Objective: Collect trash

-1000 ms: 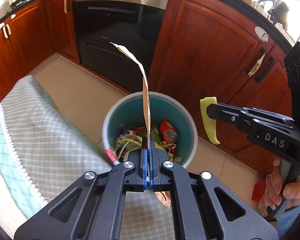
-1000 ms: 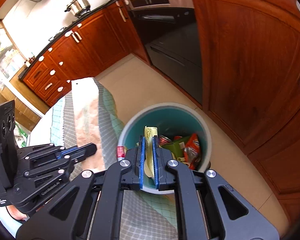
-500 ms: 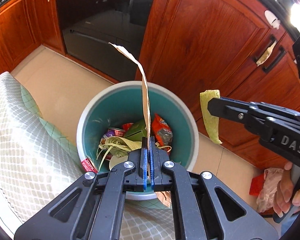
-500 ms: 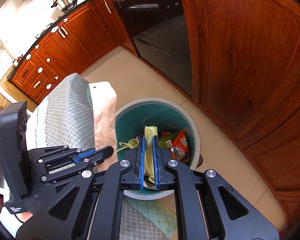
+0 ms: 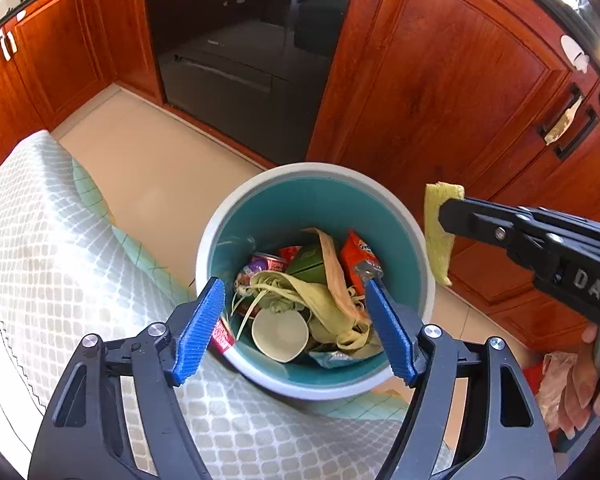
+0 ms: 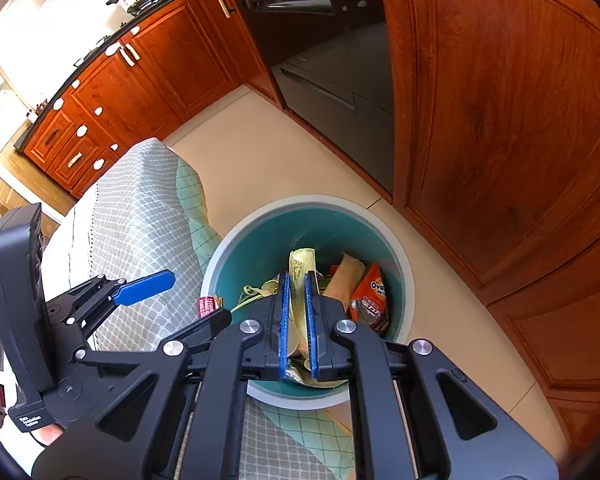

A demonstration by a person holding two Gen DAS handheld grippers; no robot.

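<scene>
A teal trash bin [image 5: 284,208] with a grey rim stands on the floor below the table edge; it also shows in the right wrist view [image 6: 260,240]. It holds wrappers, corn husks, a white cup and a brown paper strip [image 5: 334,272]. My left gripper [image 5: 296,316] is open and empty above the bin. My right gripper [image 6: 296,292] is shut on a yellow-green corn husk [image 6: 302,264] over the bin; the husk also shows in the left wrist view [image 5: 438,228].
A table with a grey patterned cloth [image 5: 60,260] lies to the left of the bin. Wooden cabinets [image 5: 440,92] and a black oven [image 5: 240,52] stand close behind. A tiled floor [image 5: 160,176] lies between them.
My left gripper opened and let go of the brown paper strip, which now lies in the bin. Both grippers moved closer over the bin.
</scene>
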